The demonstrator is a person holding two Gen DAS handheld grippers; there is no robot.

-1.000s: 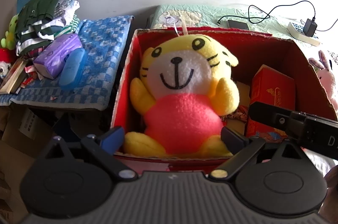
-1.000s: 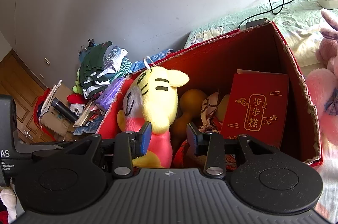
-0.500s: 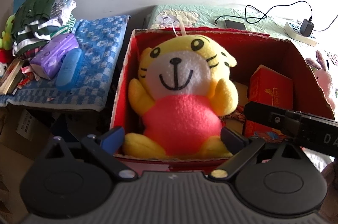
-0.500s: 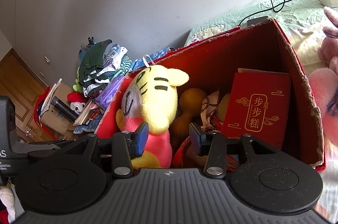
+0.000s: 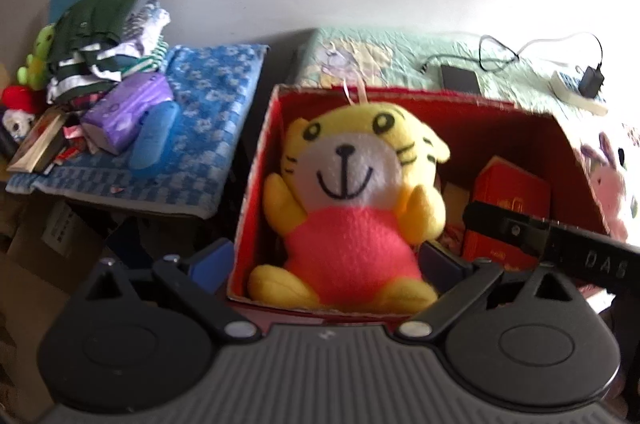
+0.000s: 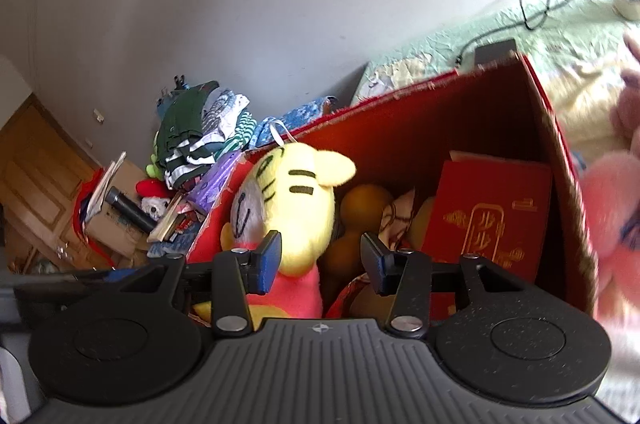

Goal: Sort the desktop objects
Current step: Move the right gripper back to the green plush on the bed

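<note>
Both your tools gape wide, empty: left tool (image 5: 324,260) and right tool (image 6: 320,256) hover before the yellow-and-pink plush tiger (image 5: 352,208) sitting in the red cardboard box's (image 5: 256,184) left corner

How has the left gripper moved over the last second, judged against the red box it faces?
Yes. The left gripper has pulled back and upward: the red box and the tiger plush inside it now sit lower and smaller in its view.

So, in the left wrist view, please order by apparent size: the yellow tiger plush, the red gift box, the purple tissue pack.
1. Yellow tiger plush, clearly largest.
2. Red gift box and purple tissue pack look similar; the box is partly hidden and they sit at different depths, so no ranking.
</note>
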